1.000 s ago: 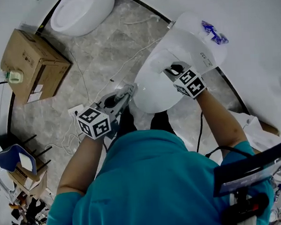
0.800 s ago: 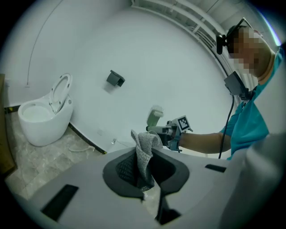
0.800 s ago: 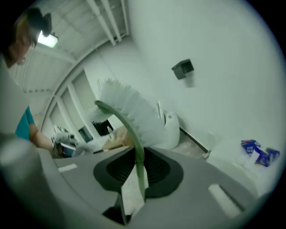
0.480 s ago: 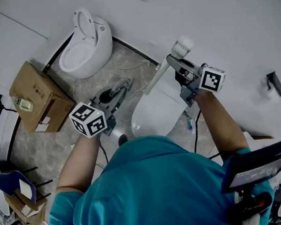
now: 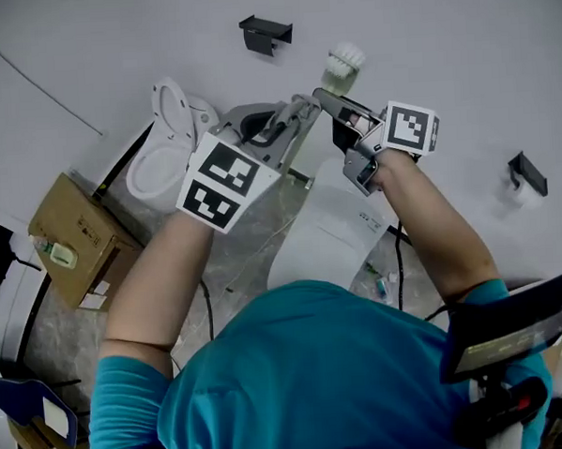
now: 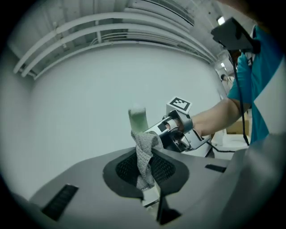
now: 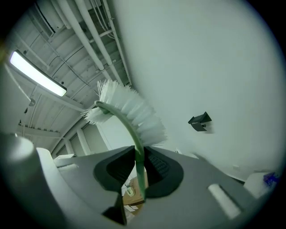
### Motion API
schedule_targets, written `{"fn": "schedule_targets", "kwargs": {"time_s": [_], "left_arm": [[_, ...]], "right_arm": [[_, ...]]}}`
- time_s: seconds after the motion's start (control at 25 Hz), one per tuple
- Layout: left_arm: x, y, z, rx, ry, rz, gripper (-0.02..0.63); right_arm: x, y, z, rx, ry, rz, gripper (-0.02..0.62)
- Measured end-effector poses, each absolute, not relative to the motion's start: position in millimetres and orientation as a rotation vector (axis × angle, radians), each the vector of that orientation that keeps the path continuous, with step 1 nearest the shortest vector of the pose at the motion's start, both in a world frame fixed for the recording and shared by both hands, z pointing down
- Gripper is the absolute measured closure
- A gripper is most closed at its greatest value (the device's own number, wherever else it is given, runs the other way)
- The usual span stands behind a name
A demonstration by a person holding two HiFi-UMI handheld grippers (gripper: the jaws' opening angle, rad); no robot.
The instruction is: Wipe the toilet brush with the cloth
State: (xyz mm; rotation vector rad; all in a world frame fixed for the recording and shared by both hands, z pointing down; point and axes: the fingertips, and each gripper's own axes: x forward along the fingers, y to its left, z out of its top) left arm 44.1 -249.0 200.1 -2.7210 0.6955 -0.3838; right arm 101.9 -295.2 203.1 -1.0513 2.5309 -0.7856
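While aloft, toilet brush (image 5: 346,61) near cloth (image 6: 144,152)

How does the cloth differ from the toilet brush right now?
The cloth is grey knitted fabric; the toilet brush has white bristles on a curved green stem. The cloth sits in the left tongs, the toilet brush in the right tongs. Both are clamped.

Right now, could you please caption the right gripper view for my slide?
The jaws of the right gripper clamp the green-stemmed toilet brush, bristles up, before a pale wall.
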Motion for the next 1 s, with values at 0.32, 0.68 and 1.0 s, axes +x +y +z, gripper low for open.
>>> {"fn": "schedule_targets", "kwargs": {"time_s": [0.32,0.68,1.0], "left_arm": [[67.8,-268.0,178.0,-2.42,0.701,-0.523,0.568],[166.8,-311.9,131.0,-2.261,0.528,-0.575,0.568],[216.8,-321.2,128.1,-2.239,0.489,-0.581,0.568]], "right_arm": [[110.1,-300.3,172.5,-1.095,2.503,-0.754,0.534],[189.2,-332.7,103.6,-1.183,2.387,-0.648,0.534],[238.4,-339.3,103.1,-1.185,2.314,-0.666,0.534]]}}
